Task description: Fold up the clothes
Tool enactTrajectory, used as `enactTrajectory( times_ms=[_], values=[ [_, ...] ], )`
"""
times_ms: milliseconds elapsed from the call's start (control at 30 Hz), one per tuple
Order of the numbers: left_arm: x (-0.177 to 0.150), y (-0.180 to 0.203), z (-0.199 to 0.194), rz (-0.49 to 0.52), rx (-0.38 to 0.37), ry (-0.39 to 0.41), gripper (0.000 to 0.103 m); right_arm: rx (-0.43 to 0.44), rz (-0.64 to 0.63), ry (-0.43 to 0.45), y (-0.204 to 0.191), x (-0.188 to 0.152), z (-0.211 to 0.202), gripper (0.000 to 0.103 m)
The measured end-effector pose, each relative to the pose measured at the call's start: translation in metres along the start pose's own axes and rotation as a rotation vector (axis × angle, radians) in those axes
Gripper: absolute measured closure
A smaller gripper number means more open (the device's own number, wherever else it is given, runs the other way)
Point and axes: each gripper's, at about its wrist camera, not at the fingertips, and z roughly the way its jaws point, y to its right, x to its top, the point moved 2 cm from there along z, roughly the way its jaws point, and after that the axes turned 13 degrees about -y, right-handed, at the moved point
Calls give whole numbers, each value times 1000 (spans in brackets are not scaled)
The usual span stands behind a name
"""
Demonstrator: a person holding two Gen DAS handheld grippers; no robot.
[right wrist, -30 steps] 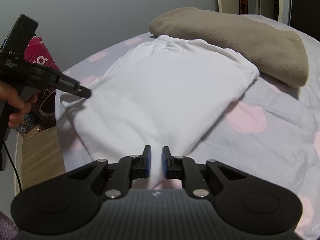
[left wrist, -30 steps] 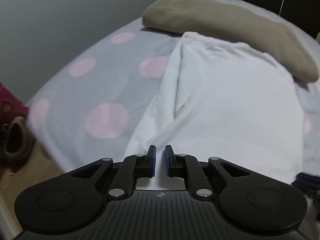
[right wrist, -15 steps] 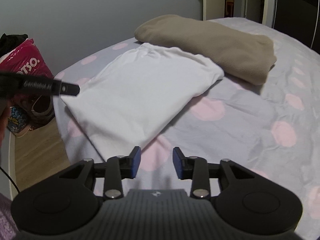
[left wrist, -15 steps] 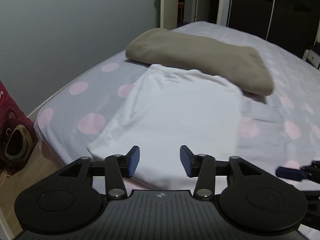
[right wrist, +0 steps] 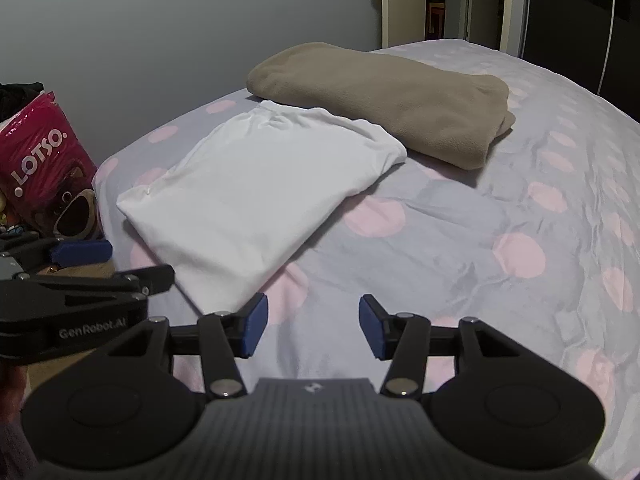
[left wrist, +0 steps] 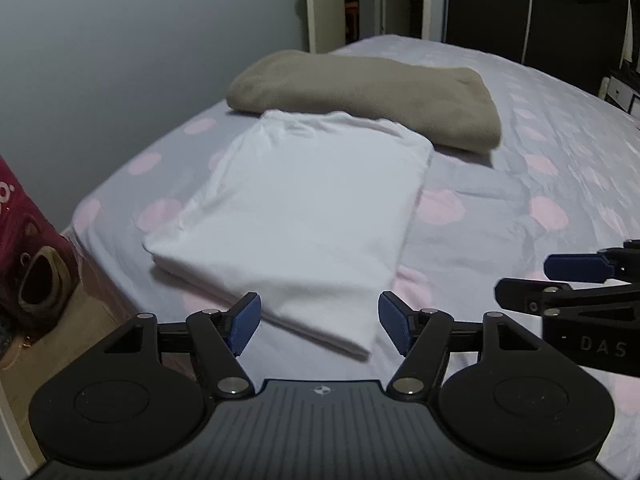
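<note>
Both jaws have widened and withdrawn; left gripper [left wrist: 319,326] and right gripper [right wrist: 311,326] hold nothing, smooth rectangular folded white shirt [left wrist: 296,212] lying ahead.

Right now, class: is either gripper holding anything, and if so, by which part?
Nothing is held. The left gripper and right gripper are both open and off the folded white shirt, which lies flat on the bed.
</note>
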Motion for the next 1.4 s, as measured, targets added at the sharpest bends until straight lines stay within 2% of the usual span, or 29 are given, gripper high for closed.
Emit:
enactTrajectory(
  times_ms=[167, 300, 400, 767, 1400],
  values=[
    [-5, 15, 8, 68, 39, -32, 39, -10, -2, -11, 5, -9, 3, 47],
    [-6, 20, 17, 86, 12, -73, 39, -5, 18, -29, 12, -13, 8, 46],
    [-7, 24, 20, 103, 24, -90, 39, -15, 26, -43, 15, -15, 11, 45],
    [-7, 28, 21, 123, 64, -92, 39, -13, 36, -52, 20, -18, 14, 43],
    [-7, 28, 19, 118, 54, -87, 39, -10, 17, -68, 14, -22, 15, 41]
  ],
)
